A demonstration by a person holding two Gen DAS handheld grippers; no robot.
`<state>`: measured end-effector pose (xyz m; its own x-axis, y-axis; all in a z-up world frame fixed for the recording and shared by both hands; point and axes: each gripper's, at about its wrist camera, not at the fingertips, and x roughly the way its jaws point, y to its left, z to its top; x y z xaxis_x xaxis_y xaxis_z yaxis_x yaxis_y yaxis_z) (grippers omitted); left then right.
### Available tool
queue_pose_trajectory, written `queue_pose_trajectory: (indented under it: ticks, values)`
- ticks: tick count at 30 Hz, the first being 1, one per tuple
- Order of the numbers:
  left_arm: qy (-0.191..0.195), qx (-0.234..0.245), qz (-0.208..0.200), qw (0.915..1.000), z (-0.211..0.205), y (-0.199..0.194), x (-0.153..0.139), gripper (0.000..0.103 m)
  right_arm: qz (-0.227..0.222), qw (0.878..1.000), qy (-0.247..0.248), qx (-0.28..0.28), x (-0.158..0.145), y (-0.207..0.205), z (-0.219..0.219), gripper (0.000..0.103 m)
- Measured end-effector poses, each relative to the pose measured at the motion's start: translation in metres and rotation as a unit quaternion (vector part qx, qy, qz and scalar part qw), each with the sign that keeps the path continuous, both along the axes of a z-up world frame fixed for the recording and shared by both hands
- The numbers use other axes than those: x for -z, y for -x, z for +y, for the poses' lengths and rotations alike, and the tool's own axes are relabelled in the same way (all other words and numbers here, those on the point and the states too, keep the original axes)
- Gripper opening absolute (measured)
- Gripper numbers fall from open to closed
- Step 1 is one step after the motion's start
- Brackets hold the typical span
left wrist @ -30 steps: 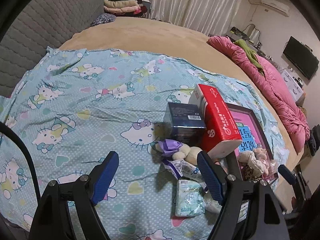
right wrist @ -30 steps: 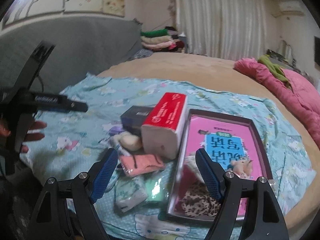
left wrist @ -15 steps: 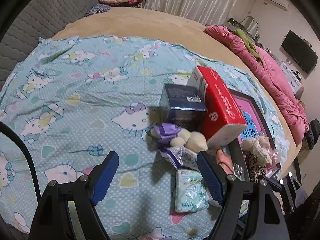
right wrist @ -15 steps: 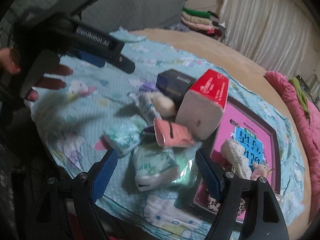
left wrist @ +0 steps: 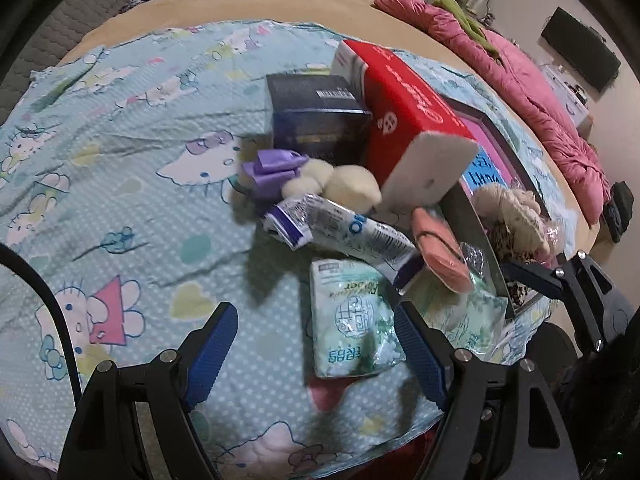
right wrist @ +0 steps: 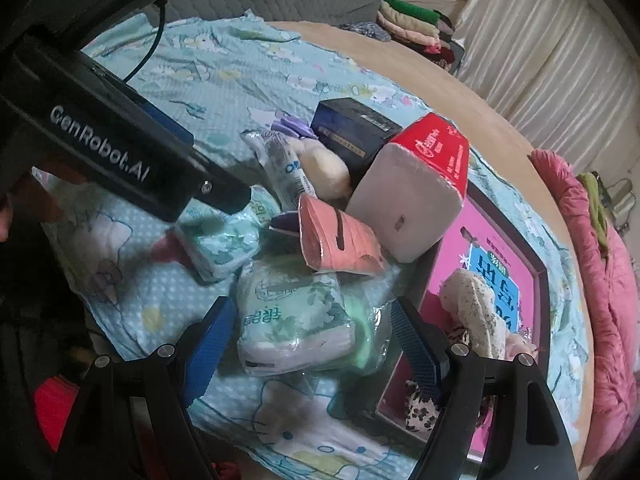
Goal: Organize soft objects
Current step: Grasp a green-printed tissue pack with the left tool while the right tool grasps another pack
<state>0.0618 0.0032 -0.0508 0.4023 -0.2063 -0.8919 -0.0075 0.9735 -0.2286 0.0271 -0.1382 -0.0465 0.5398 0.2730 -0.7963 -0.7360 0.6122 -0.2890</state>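
A heap of soft things lies on the cartoon-cat sheet (left wrist: 120, 208). Two green tissue packs (left wrist: 352, 320) (right wrist: 292, 320) lie nearest me. Behind them are a white-blue packet (left wrist: 344, 228), a salmon pouch (right wrist: 340, 244), a cream plush (left wrist: 348, 188) with a purple bow (left wrist: 272, 168), a red tissue brick (left wrist: 404, 120) and a dark blue box (left wrist: 316, 120). My left gripper (left wrist: 312, 320) hangs open over one green pack's left part. My right gripper (right wrist: 312, 312) is open too, a green pack lying between its fingers untouched.
A pink-bottomed box tray (right wrist: 496, 264) at the right holds a pale plush (right wrist: 476, 304) and a leopard-print piece (right wrist: 420, 412). A pink quilt (left wrist: 532, 92) lies along the bed's far right. Folded clothes (right wrist: 412, 20) are stacked by the curtain. The left gripper's black body (right wrist: 120, 160) crosses the right wrist view.
Both grippers have come down closer to the heap, which now fills more of each view. The right wrist view has rolled, and the left gripper's body has come across its upper left.
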Motion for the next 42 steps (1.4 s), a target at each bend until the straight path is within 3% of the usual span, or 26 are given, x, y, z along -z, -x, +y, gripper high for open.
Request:
queue_pose_trajectory:
  ticks: [8, 14, 25, 35, 40, 42]
  values:
    - [-0.004, 0.010, 0.015, 0.9998, -0.007, 0.002, 0.011, 0.080, -0.018, 0.999, 0.033, -0.032, 0.013, 0.001, 0.005, 0.080]
    - [-0.004, 0.015, 0.019, 0.9997, -0.010, 0.000, 0.013, 0.080, -0.025, 0.998, 0.034, -0.045, 0.018, 0.001, 0.004, 0.058]
    - [-0.019, 0.029, 0.035, 0.9988, -0.023, -0.005, 0.023, 0.080, -0.004, 1.000, -0.018, -0.024, 0.005, -0.008, -0.018, 0.053]
    - [-0.038, 0.033, 0.048, 0.9976, -0.036, -0.010, 0.033, 0.080, 0.024, 0.993, -0.112, -0.018, -0.017, -0.008, -0.045, 0.052]
    - [-0.016, 0.027, 0.049, 0.9983, -0.037, -0.013, 0.036, 0.066, 0.029, 0.990, -0.139, -0.019, -0.024, -0.007, -0.049, 0.052]
    - [-0.009, 0.026, 0.045, 0.9986, -0.038, -0.014, 0.036, 0.054, 0.032, 0.986, -0.162, -0.021, -0.031, -0.007, -0.053, 0.052]
